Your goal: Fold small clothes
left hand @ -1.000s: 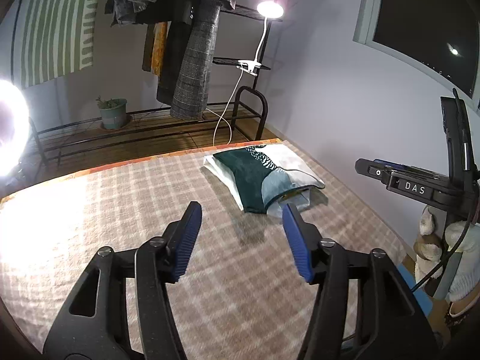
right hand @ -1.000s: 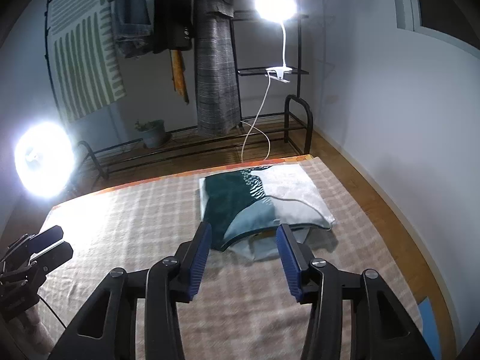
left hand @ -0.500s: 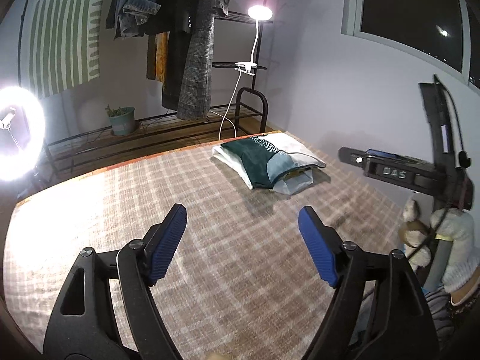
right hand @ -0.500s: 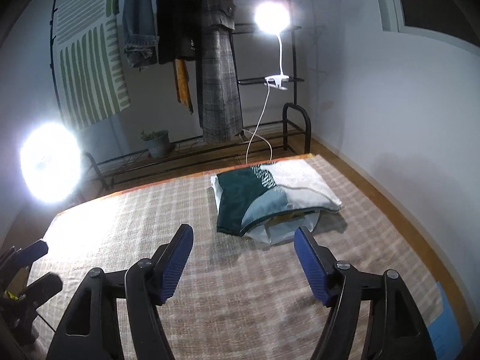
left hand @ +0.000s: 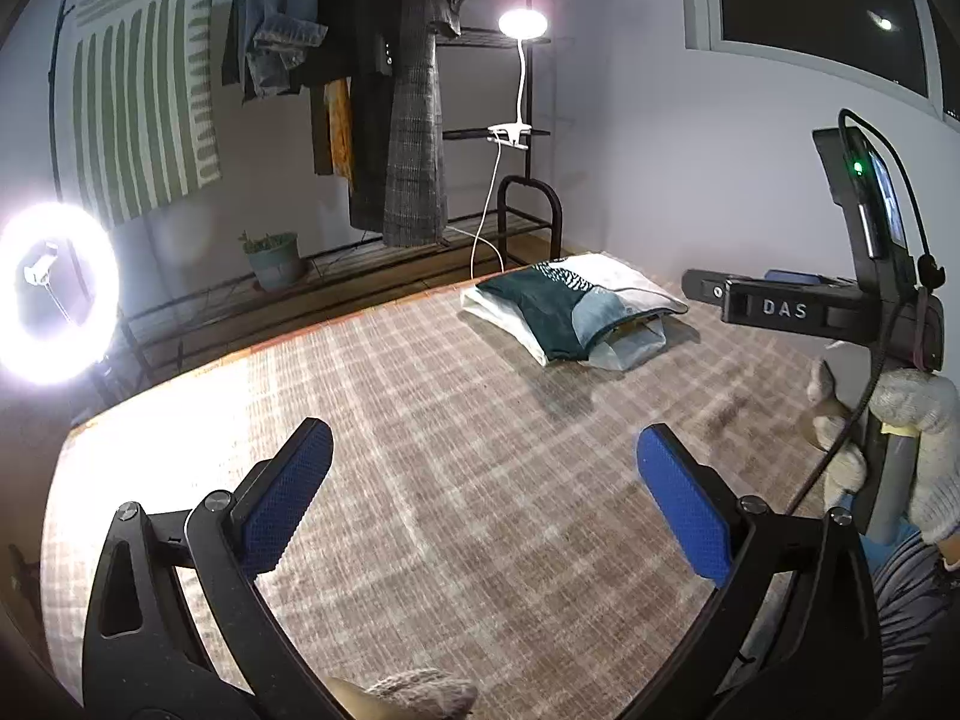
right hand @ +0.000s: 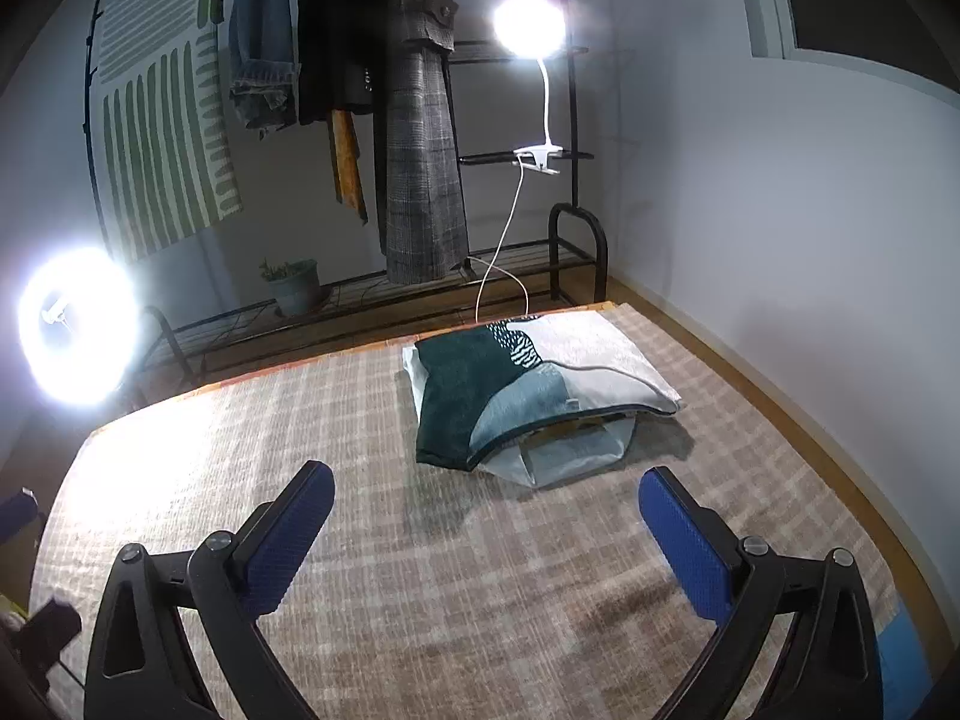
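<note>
jaws of the left gripper and right gripper gape wide, holding nothing, above the checked blanket. folded clothes lie at the blanket's far edge, well apart from both.

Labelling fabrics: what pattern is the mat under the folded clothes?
A beige-brown plaid mat, clearest in the right wrist view.

A black metal rack stands at the back wall, and a clip lamp shines from its shelf. A checked coat and a denim jacket hang beside it. A green-striped cloth hangs on the left. Below it stands a small potted plant, and a ring light glows at the far left. A dark window is in the right wall.
</note>
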`<act>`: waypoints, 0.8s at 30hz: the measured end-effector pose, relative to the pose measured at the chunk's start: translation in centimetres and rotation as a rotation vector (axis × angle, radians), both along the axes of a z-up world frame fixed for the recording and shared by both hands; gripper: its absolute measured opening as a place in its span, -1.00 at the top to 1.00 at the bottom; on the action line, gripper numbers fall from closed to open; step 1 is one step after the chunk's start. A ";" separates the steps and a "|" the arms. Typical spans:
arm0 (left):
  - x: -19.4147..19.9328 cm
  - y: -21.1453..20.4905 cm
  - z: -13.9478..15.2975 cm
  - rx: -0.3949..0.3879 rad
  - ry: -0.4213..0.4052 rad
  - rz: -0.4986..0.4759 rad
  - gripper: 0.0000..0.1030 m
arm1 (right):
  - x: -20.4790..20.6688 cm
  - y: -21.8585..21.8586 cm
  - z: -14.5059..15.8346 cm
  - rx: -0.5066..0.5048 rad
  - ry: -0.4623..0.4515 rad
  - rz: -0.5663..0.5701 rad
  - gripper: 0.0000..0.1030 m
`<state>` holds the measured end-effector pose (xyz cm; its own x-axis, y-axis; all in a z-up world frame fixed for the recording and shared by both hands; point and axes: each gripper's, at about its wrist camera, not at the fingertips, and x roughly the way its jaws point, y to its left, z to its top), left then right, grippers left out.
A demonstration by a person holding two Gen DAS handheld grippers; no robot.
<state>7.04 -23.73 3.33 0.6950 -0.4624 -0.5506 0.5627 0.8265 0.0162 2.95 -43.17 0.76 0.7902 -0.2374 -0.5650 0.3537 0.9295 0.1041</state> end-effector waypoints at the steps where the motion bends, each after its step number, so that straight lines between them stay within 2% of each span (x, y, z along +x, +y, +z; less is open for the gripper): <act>1: -0.1 0.0 -0.1 0.004 0.001 0.003 -1.00 | 0.1 0.1 0.0 -0.002 0.000 0.002 -0.99; 6: -0.6 -0.6 -0.8 0.053 0.005 0.009 -1.00 | 0.7 0.5 -0.4 0.003 0.010 0.010 -0.99; 24: -1.0 -0.3 -1.0 0.030 0.038 0.004 -1.00 | 1.1 0.1 -1.4 0.027 0.027 0.006 -0.99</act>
